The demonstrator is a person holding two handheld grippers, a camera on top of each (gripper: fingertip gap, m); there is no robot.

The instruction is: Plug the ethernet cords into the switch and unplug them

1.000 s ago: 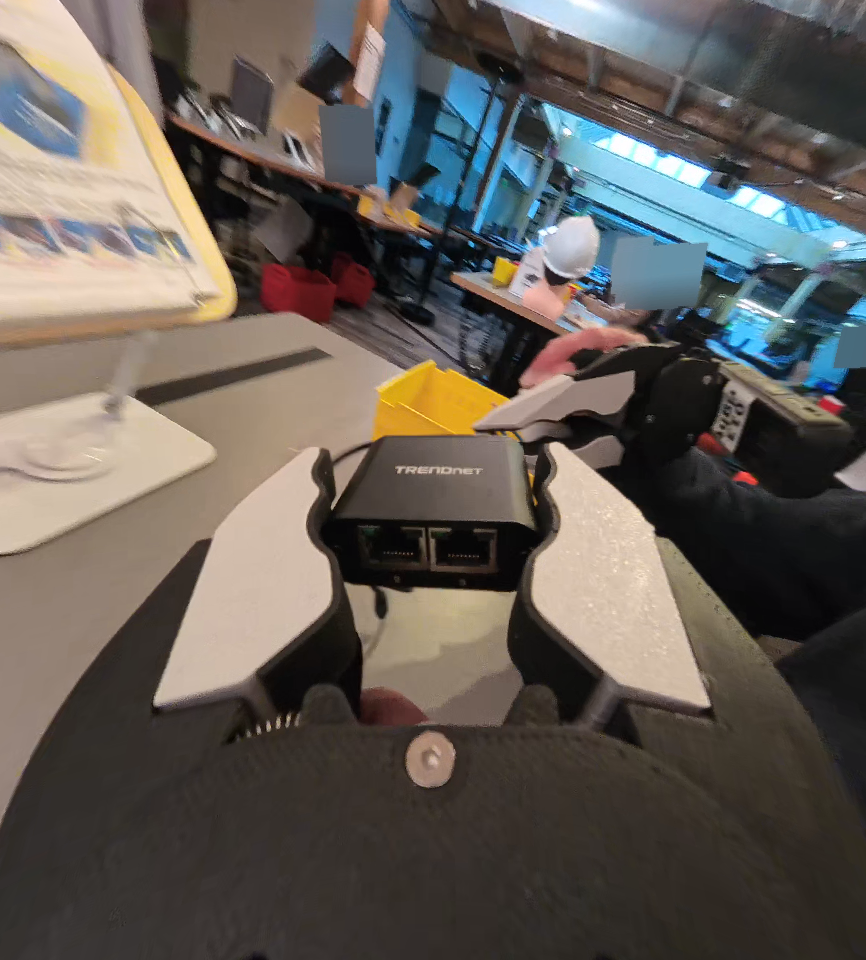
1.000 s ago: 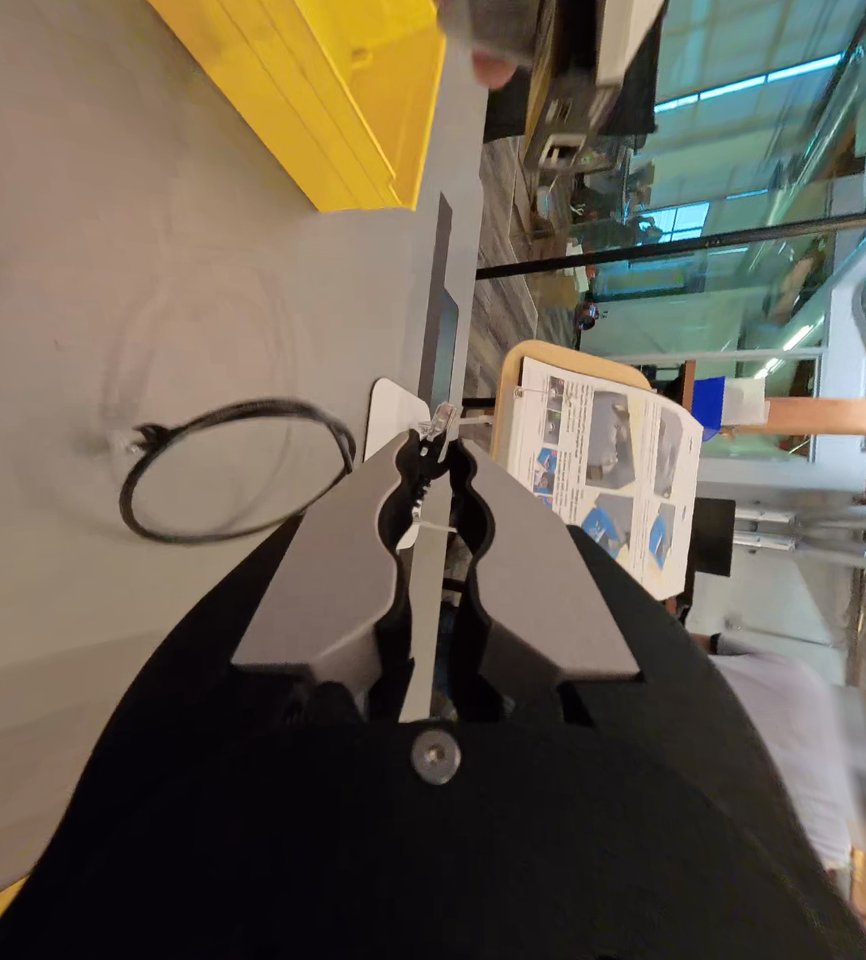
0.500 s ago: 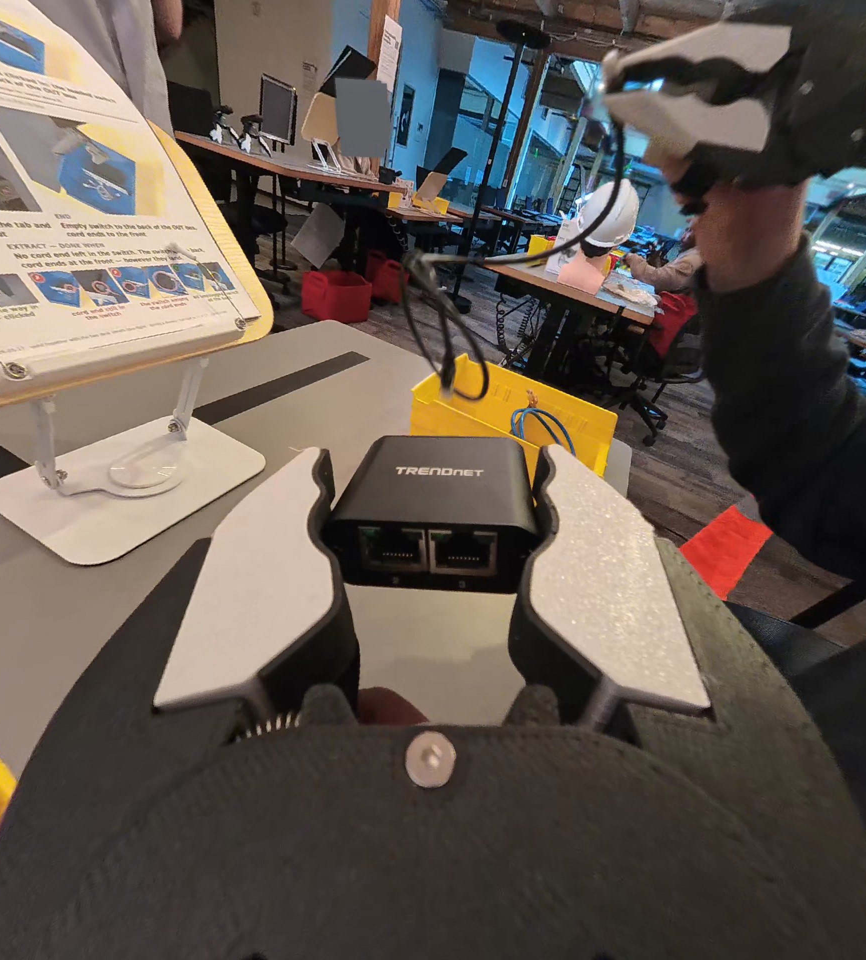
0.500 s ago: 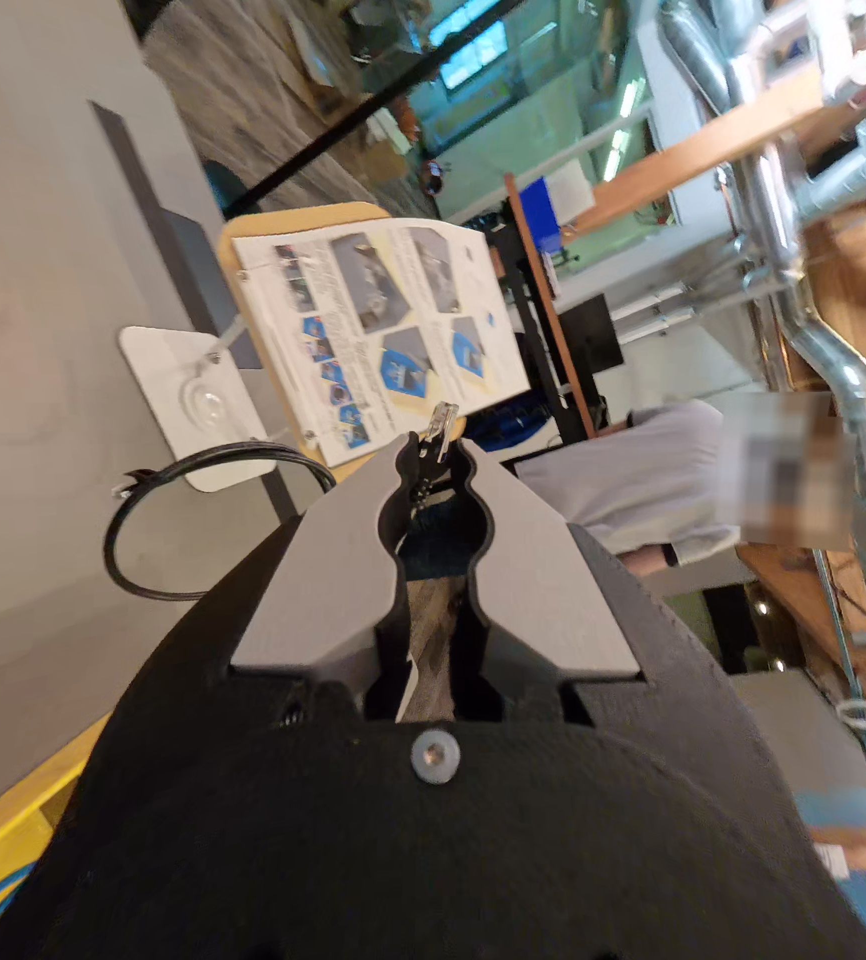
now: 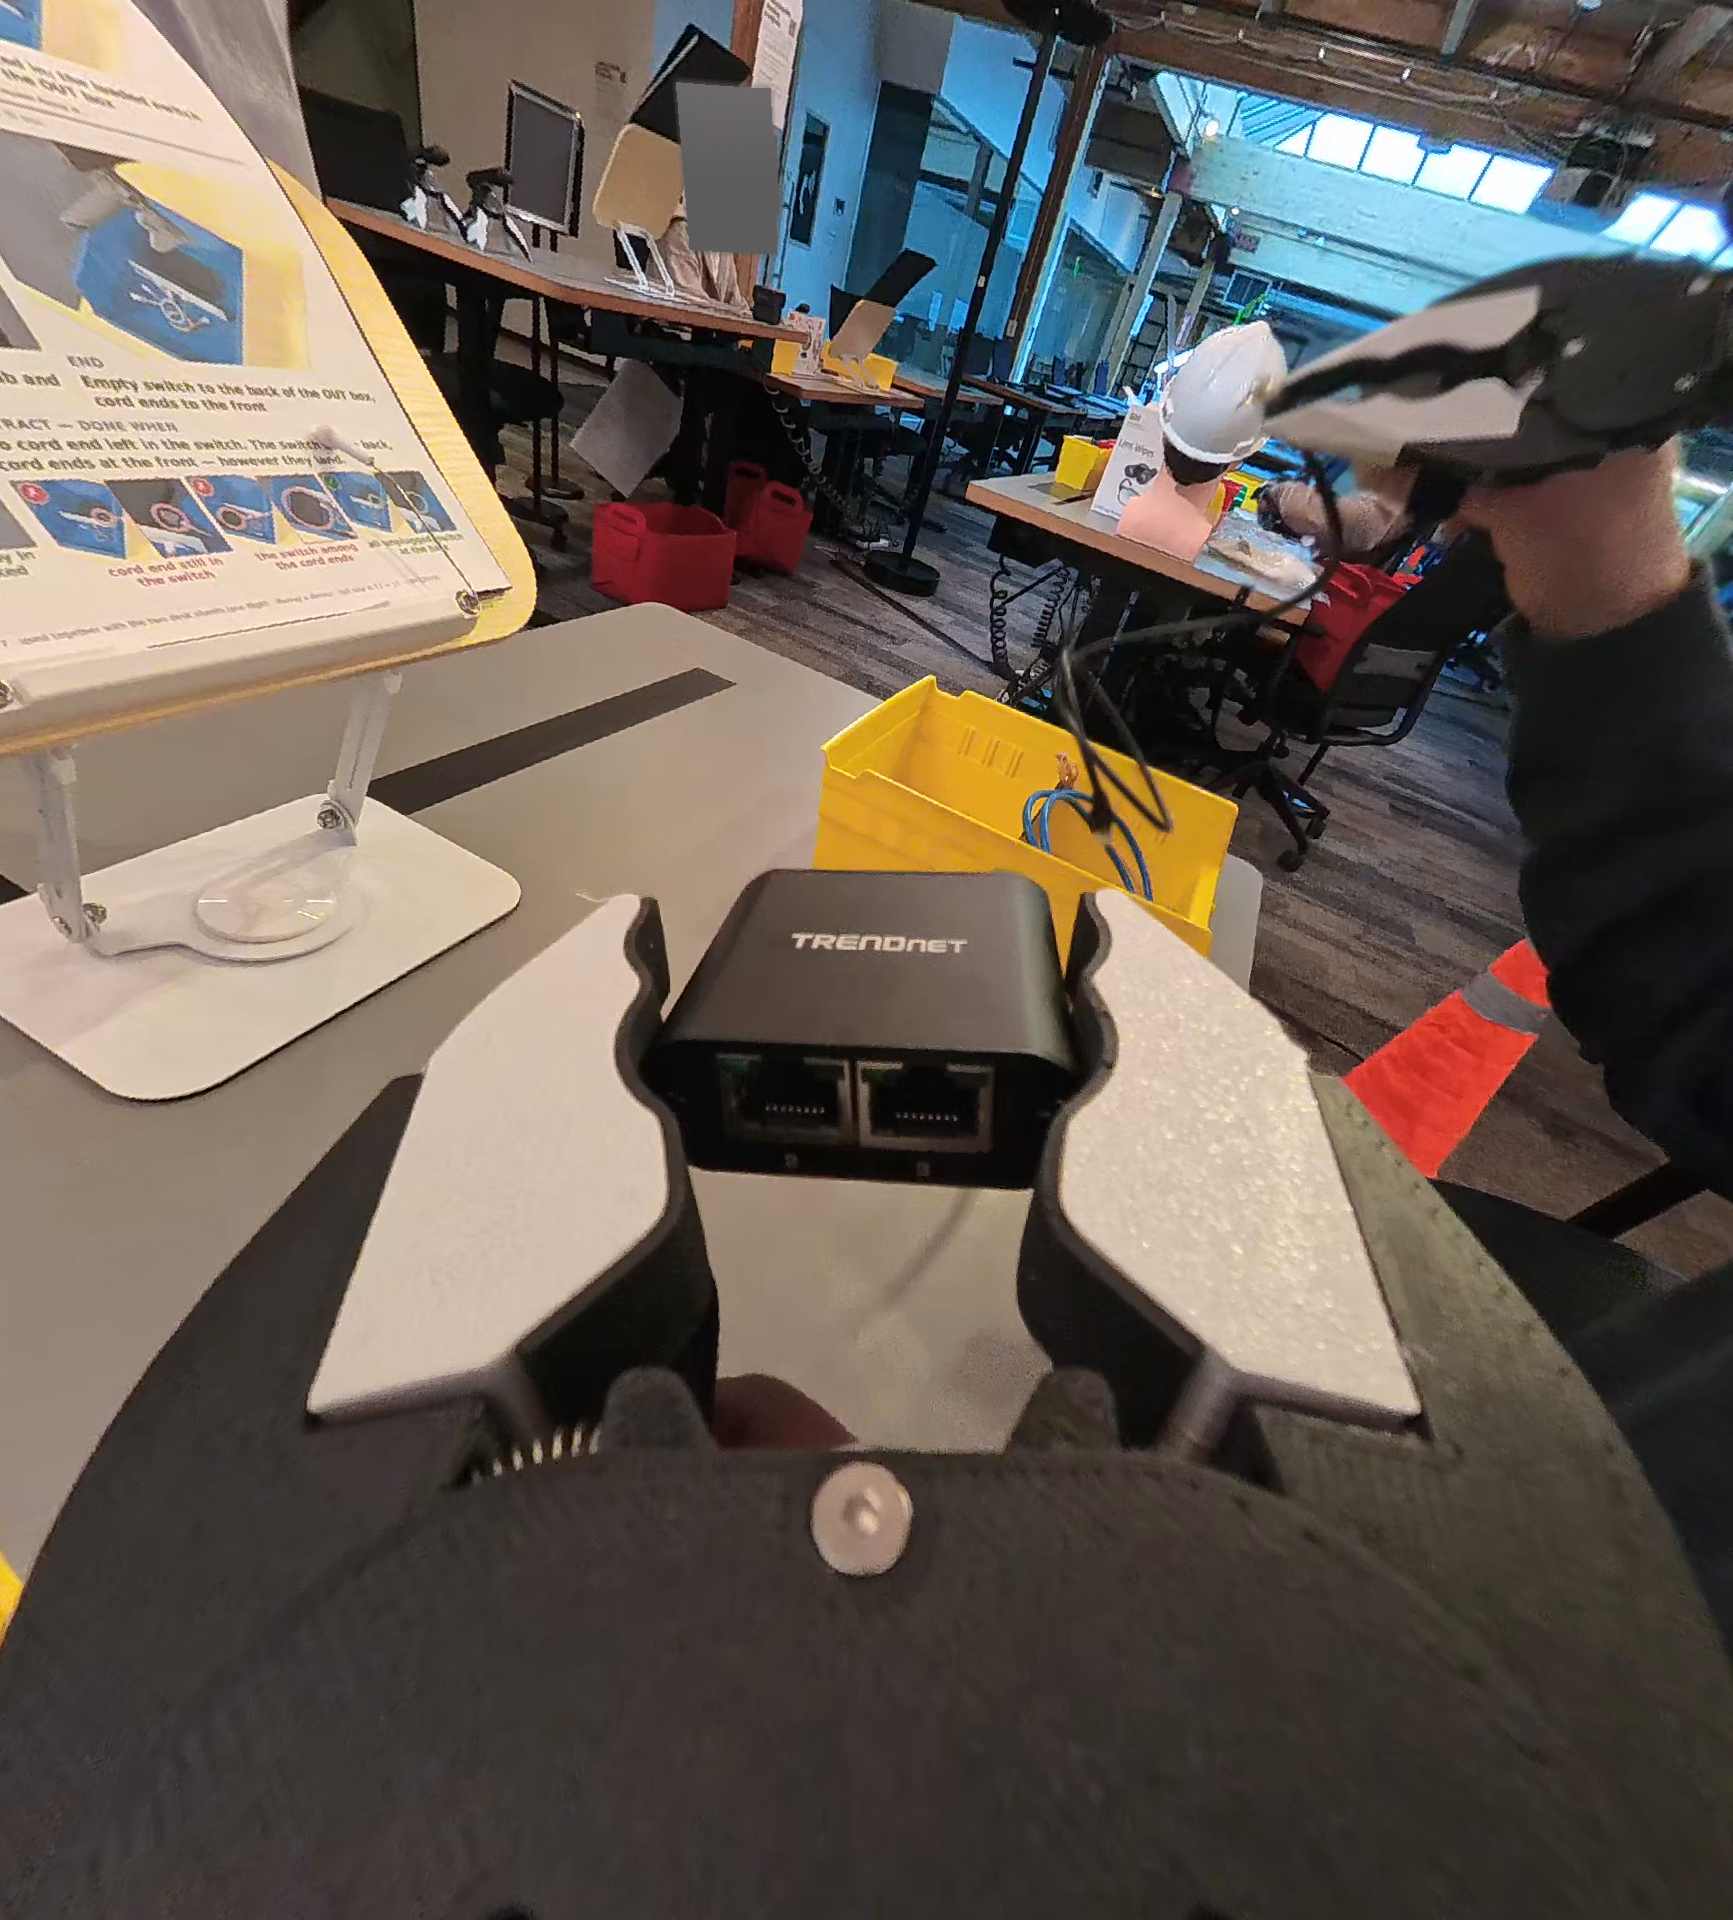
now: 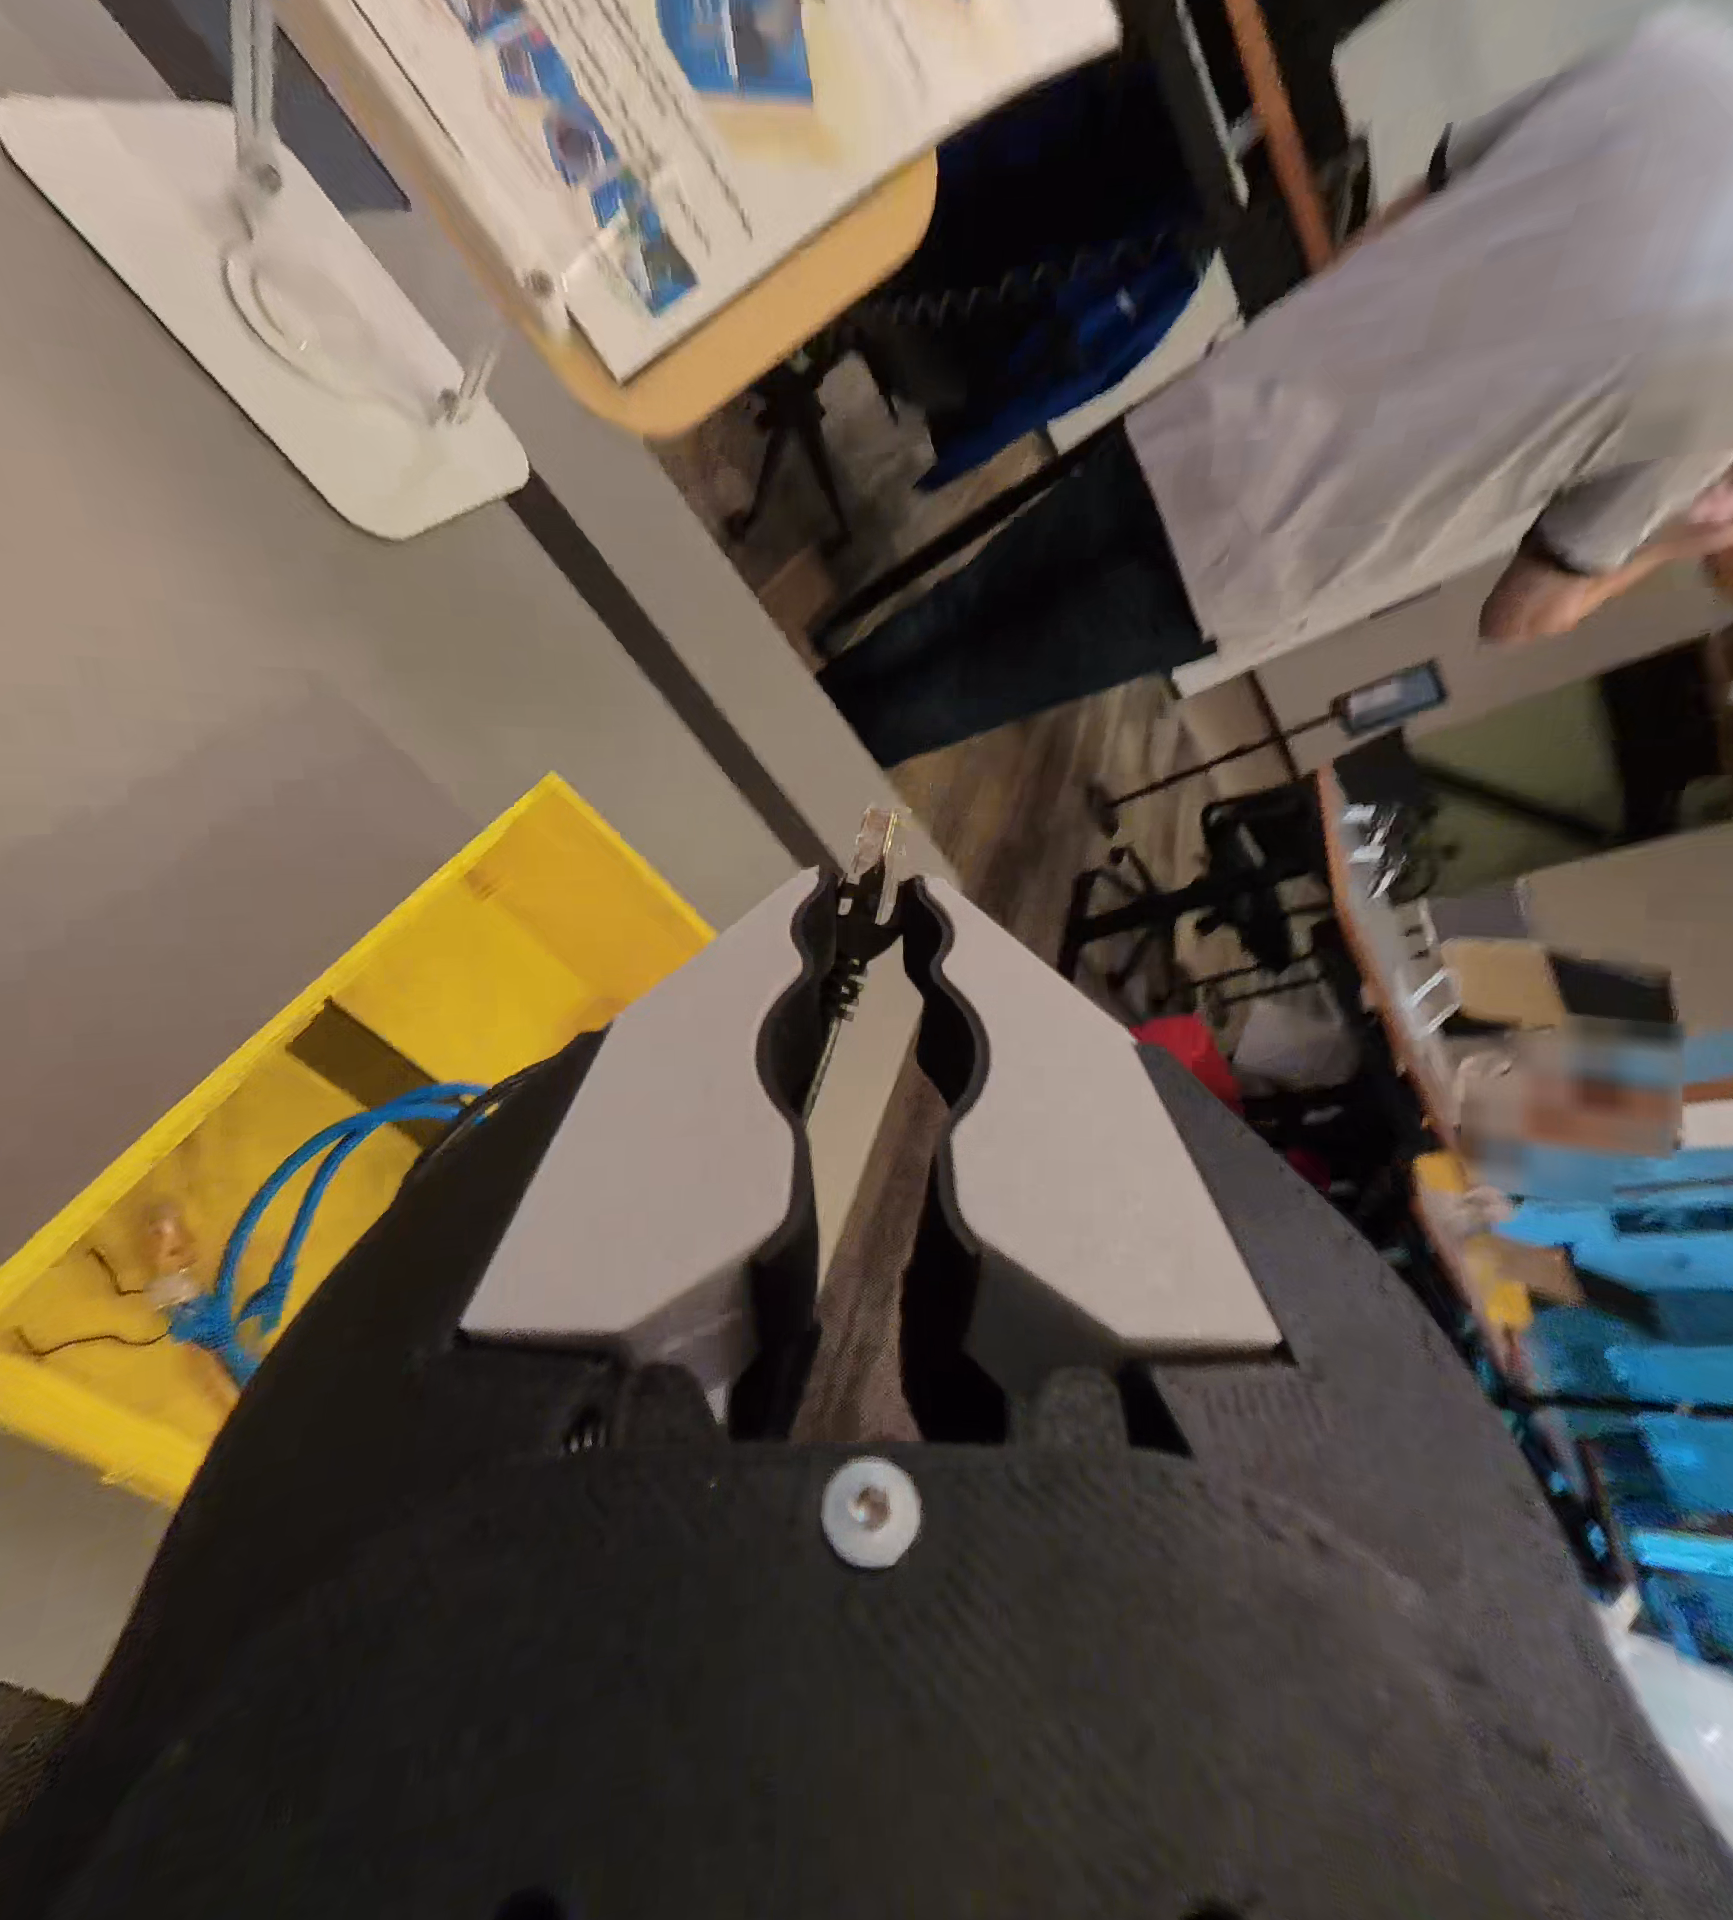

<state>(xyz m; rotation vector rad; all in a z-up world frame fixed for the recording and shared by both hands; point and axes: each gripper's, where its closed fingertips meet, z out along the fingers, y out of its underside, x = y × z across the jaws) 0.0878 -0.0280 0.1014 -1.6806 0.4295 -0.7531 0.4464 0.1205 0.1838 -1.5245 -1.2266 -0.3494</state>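
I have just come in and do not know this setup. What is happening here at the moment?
A person works with two handheld grippers. The left gripper clamps a small black network switch over the grey table; both its ports are empty. The right gripper, raised off to the side, pinches the plug end of a black ethernet cord. Nothing is plugged in yet.

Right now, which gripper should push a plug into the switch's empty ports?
Right. The right gripper already pinches the black cord's plug, tip pointing forward. The left gripper is clamped on the switch, both ports empty and facing back, so it probably only steadies.
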